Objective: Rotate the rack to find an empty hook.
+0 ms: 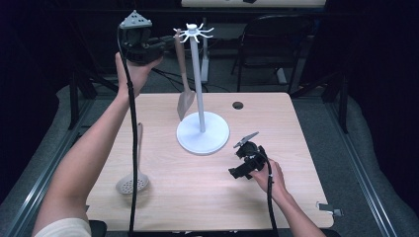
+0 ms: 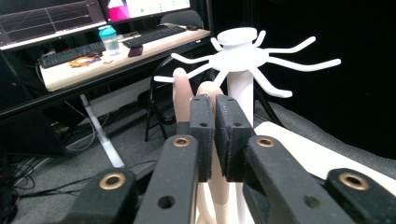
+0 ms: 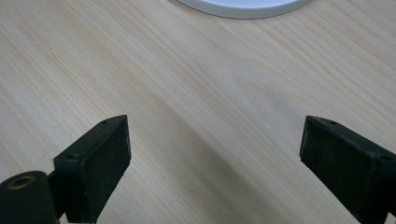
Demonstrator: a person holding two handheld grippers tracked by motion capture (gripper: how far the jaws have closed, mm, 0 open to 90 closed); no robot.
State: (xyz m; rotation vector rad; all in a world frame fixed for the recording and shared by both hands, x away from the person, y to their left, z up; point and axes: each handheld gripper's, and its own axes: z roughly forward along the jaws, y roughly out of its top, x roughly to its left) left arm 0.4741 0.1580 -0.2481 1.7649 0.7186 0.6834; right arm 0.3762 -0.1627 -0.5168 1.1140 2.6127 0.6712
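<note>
The left gripper [image 1: 165,43] is raised to the top of the white rack [image 1: 199,89] and is clamped on the upper handle of a tan spatula [image 1: 184,84], which hangs blade-down just beside the rack's pole, its blade tip close above the round base. In the left gripper view the two black pads sit nearly together with the handle [image 2: 183,91] pinched between them, its rounded end poking up just below the ring of white hooks [image 2: 243,56]. The spatula looks light and stiff, probably wood or firm plastic, so it should not droop, but being long and held near one end it can swing like a pendulum and twist in the pads if the grip slackens. The handle is smooth and narrow, so the best hold is where it is now, just below the top, leaving the end free to meet a hook; whether it has a hanging hole I cannot tell. The right gripper [image 1: 246,163] rests low over the table [image 1: 296,197] near the rack's base, its jaws spread wide with nothing between them. A slotted spoon [image 1: 132,183] lies flat near the table's left edge, well apart from the rack.
</note>
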